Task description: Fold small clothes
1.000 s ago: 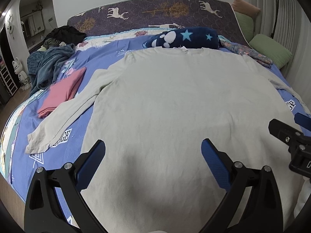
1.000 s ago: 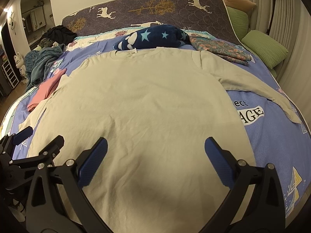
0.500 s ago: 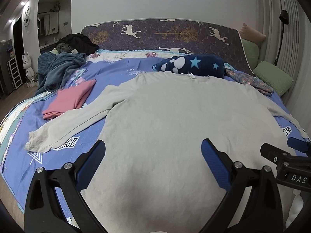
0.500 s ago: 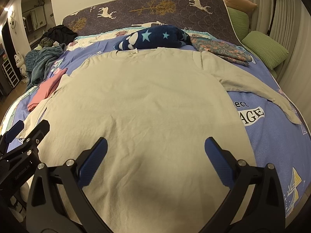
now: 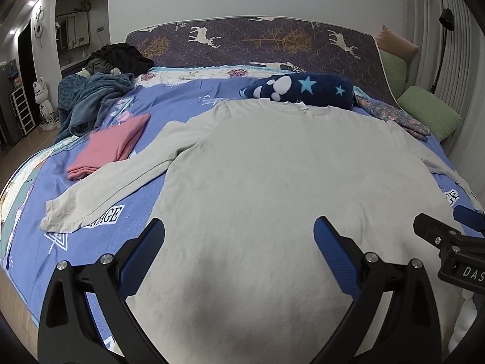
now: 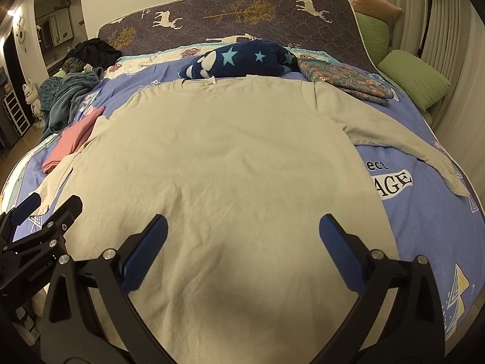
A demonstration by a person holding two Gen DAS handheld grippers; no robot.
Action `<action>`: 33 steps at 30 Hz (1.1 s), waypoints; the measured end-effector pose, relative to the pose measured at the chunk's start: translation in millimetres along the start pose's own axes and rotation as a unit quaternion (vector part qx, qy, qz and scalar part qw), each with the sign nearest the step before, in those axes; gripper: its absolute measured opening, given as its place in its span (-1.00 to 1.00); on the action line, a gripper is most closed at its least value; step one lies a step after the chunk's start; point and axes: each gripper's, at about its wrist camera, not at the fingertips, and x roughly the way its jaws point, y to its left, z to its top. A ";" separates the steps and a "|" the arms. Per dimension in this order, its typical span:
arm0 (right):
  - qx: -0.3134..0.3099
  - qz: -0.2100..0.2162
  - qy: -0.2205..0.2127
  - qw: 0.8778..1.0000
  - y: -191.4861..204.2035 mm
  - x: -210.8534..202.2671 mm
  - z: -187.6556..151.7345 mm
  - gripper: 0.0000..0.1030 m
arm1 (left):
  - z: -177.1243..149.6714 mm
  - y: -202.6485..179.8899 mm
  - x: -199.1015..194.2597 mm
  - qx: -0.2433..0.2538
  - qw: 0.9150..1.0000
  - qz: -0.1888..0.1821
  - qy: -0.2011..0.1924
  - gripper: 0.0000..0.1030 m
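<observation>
— Two grippers over one bed: what lies under them?
— Spread flat on the blue bedsheet (image 5: 185, 103), a pale long-sleeved shirt (image 5: 288, 176), collar toward the headboard (image 5: 257, 41), hem at the foot edge nearest the cameras. Both sleeves run out sideways, one toward the bed's left edge, the other toward the right.

— And the claws themselves?
— Left gripper (image 5: 239, 242) hangs above the lower shirt body with its blue-padded fingers (image 5: 142, 251) spread wide, nothing between them. Right gripper (image 6: 242, 242) likewise: fingers far apart, empty, over the same hem area. Each shows in the other's view at the side. Whether the fingertips touch the fabric cannot be told.

— What else is on the bed?
— Folded pink garment (image 5: 112, 145) by the left sleeve, near the left edge; a crumpled teal blanket (image 5: 88, 103) and dark clothes (image 5: 121, 57) at the far-left corner; a navy star-print fleece (image 5: 303, 91) just beyond the collar; a floral folded cloth (image 6: 345, 82) and green pillows (image 6: 415, 79) at the far-right corner
</observation>
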 end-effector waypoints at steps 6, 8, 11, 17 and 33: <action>-0.007 -0.001 0.001 1.000 4.7 2.4 3.9 0.96 | -1.3 13.0 2.3 -0.019 1.000 0.007 0.011 0.93; -0.013 -0.002 -0.001 1.000 7.5 2.9 5.5 0.96 | -1.5 18.0 2.0 -0.018 1.000 0.001 0.008 0.87; -0.024 -0.008 -0.007 1.000 10.0 5.2 11.0 0.96 | -0.5 34.1 0.4 -0.038 0.999 -0.003 -0.006 0.84; -0.018 -0.026 -0.015 0.999 3.6 14.1 25.6 0.96 | 1.3 110.2 -0.6 -0.128 0.991 0.040 -0.016 0.84; -0.021 -0.044 -0.005 0.999 14.8 35.9 38.3 0.96 | -82.8 404.1 101.6 -0.523 0.845 0.089 0.072 0.26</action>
